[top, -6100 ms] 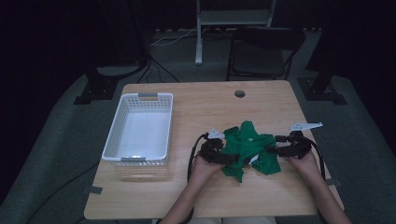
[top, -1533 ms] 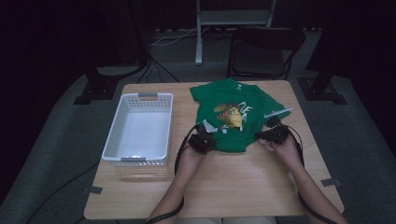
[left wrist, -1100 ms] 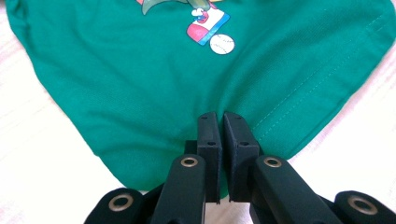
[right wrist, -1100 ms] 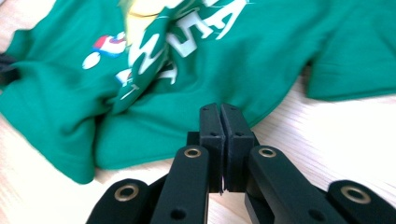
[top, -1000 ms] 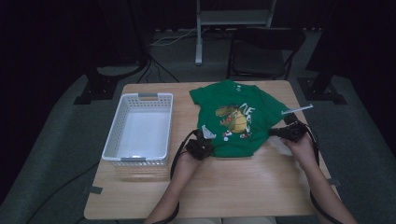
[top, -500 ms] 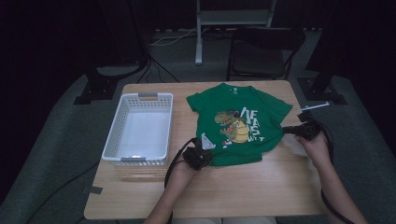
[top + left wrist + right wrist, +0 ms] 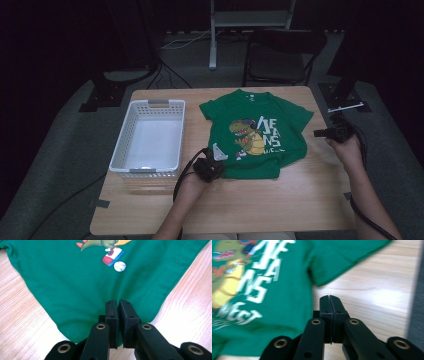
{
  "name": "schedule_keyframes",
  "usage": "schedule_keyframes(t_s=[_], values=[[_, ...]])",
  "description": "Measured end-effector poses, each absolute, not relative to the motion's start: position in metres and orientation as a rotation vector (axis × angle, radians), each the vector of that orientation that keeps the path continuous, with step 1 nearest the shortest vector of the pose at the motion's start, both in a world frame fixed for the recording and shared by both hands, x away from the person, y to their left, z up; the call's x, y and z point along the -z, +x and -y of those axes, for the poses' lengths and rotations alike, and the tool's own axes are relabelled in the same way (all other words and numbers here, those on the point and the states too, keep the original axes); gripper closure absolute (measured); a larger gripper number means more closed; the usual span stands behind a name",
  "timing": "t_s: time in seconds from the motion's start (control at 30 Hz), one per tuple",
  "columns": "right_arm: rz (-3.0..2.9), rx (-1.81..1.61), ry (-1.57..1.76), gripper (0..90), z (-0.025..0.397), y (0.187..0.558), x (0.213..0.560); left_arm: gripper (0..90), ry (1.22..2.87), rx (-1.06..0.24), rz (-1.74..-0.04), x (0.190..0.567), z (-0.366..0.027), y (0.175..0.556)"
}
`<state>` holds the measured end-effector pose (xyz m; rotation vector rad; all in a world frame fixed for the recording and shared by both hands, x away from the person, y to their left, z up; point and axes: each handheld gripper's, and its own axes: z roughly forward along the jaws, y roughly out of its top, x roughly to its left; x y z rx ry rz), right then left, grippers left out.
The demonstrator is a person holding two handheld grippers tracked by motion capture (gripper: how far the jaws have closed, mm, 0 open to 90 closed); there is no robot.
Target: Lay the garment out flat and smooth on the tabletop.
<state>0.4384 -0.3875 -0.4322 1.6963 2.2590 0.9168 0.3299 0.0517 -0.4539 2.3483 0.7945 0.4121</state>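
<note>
- Black jaws on the left gripper (image 7: 117, 312) are pinched on the bottom hem of the green t-shirt (image 7: 257, 135), a thin bit of cloth between them.
- Right gripper (image 7: 329, 302) jaws are pressed together with nothing in them, over bare wood just beside the shirt's side edge.
- Soft cotton shirt lies spread flat, print up, mid-bench: a cartoon dinosaur, a baseball, and white block letters I can't fully read, ending in what looks like "WEST".
- Pale wood-grain bench (image 7: 280, 205); white slotted plastic basket (image 7: 150, 137) sits left of the shirt.
</note>
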Motion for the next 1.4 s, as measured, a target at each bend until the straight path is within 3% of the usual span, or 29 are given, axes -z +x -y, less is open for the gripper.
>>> schedule_keyframes(t_s=[0.13,0.2,0.23,0.4,0.63,0.97,1.07,1.3,1.4], values=[[-2.329,-0.965,1.649,68.7,0.375,0.43,0.436,71.8,2.315,-0.416,-0.786,0.45,-0.049,0.326],[-2.357,-1.027,1.63,60.2,0.371,0.423,0.437,58.3,2.29,-0.424,-0.794,0.446,-0.048,0.323],[-2.368,-1.063,1.621,55.6,0.368,0.418,0.438,56.9,2.282,-0.423,-0.794,0.445,-0.048,0.321],[-2.429,-1.119,1.549,50.5,0.356,0.393,0.439,40.9,2.244,-0.45,-0.805,0.44,-0.046,0.31],[-2.477,-1.14,1.513,49.2,0.342,0.369,0.452,40.8,2.275,-0.423,-0.709,0.447,-0.023,0.291],[-2.514,-1.009,1.455,49.4,0.316,0.375,0.462,40.9,2.345,-0.447,-0.662,0.469,0.011,0.298],[-2.519,-0.914,1.408,52.2,0.308,0.377,0.463,46.3,2.342,-0.477,-0.672,0.471,0.009,0.301],[-2.503,-0.722,1.269,60.2,0.292,0.371,0.461,71.6,2.34,-0.428,-0.665,0.473,0.003,0.304],[-2.488,-0.715,1.268,71.0,0.292,0.371,0.461,78.7,2.344,-0.412,-0.656,0.473,0.004,0.304]])
